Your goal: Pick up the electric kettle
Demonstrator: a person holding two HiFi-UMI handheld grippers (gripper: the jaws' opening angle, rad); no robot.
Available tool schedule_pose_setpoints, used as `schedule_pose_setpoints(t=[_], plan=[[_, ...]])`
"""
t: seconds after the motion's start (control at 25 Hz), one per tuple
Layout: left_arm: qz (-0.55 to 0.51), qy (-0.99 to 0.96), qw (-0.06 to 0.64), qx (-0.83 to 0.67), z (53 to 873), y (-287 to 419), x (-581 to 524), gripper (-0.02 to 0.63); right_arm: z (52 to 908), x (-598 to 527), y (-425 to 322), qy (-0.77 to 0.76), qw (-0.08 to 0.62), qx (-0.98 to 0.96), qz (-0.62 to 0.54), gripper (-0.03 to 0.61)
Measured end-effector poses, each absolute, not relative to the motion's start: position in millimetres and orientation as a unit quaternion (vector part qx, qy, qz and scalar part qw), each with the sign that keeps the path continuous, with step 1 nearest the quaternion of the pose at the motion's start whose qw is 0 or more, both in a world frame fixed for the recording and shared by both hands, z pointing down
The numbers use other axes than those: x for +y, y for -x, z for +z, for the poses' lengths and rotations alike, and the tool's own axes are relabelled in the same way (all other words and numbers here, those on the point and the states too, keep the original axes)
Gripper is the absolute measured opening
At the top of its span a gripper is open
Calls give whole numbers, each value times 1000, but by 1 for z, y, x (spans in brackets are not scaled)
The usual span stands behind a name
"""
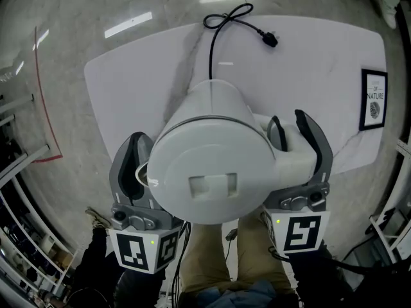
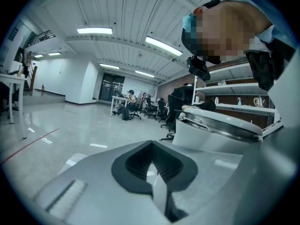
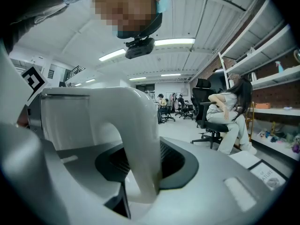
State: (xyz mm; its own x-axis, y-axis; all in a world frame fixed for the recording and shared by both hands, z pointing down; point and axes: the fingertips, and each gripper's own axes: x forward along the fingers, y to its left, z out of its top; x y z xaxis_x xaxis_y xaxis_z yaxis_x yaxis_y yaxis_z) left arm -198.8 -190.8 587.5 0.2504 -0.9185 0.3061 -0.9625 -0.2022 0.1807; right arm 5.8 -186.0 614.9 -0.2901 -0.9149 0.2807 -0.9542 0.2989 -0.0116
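Observation:
The white electric kettle (image 1: pixel 209 156) is up off the white table (image 1: pixel 321 56) and close under the head camera, its round lid facing up. My right gripper (image 1: pixel 295 136) is shut on the kettle's handle (image 3: pixel 138 139), which runs down through the notch in the dark pads (image 3: pixel 176 161). My left gripper (image 1: pixel 142 162) sits against the kettle's left side near the spout. In the left gripper view its jaws (image 2: pixel 157 182) meet with nothing seen between them, and the kettle's rim (image 2: pixel 220 125) is just to their right.
A black power cord (image 1: pixel 221 19) with its plug (image 1: pixel 270 40) lies at the table's far edge. A framed black-and-white card (image 1: pixel 374 99) stands on the table's right end. Polished floor surrounds the table; seated people and office chairs are far off.

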Motion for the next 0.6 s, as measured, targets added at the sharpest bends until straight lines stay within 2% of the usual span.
schedule_pose_setpoints(t=[0.6], plan=[[19,-770,127,-625,436,200,-175,0,468,-178,-4,-583,88,-805,61,155]])
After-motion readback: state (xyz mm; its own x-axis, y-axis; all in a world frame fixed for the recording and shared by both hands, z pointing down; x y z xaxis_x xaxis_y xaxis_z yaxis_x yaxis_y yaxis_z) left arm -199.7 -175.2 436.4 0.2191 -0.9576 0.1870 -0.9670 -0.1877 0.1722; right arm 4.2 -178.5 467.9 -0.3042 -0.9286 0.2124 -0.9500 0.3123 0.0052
